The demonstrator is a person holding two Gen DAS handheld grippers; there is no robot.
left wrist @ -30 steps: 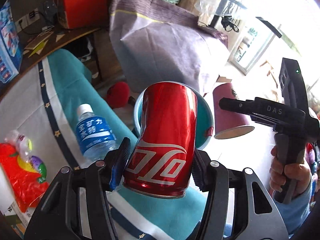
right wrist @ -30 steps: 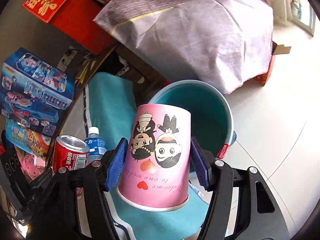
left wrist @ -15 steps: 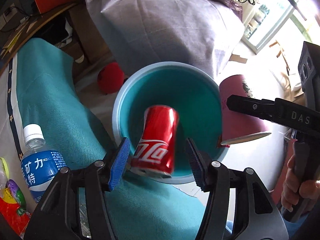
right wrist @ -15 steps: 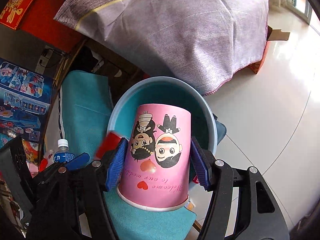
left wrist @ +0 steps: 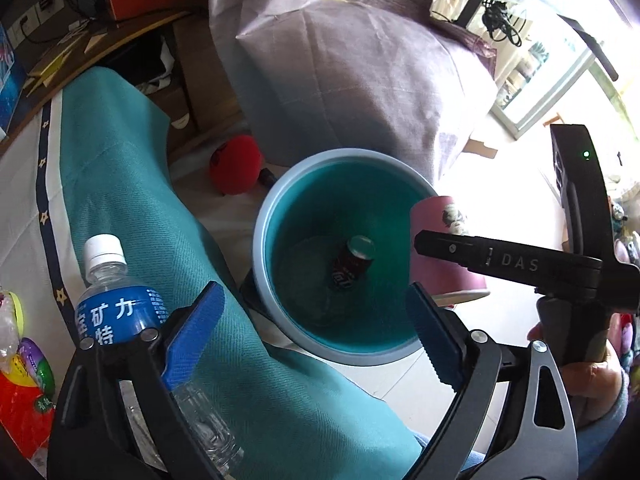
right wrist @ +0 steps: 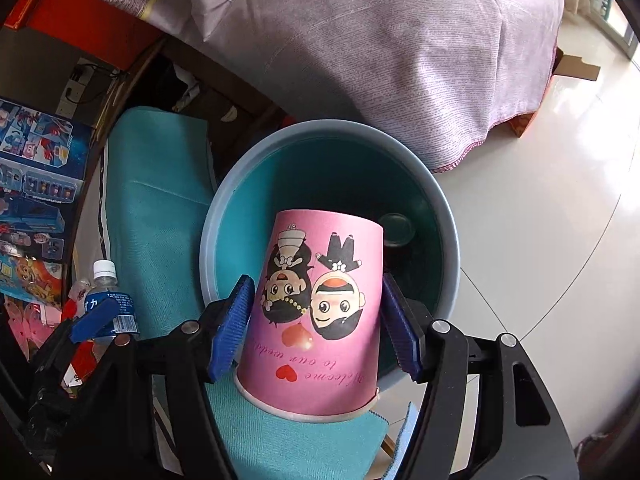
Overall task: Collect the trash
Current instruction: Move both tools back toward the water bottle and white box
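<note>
A teal bin (left wrist: 276, 208) stands on the floor beside a teal cloth; it also shows in the right wrist view (right wrist: 224, 208). A red soda can (left wrist: 351, 264) lies at the bin's bottom; its top shows in the right wrist view (right wrist: 396, 229). My left gripper (left wrist: 316, 334) is open and empty above the bin's near rim. My right gripper (right wrist: 316, 328) is shut on a pink paper cup (right wrist: 316, 312), held upside down over the bin's near edge. The cup also shows in the left wrist view (left wrist: 444, 276).
A water bottle (left wrist: 116, 296) lies on the teal cloth (left wrist: 132, 200) at the left, with colourful wrappers (left wrist: 24, 392) beside it. A grey-covered bulky object (left wrist: 344, 72) stands behind the bin. A red ball (left wrist: 236, 164) lies on the floor.
My left gripper opened and the red can dropped to the bottom of the bin. My right gripper with the pink cup has moved closer over the bin.
</note>
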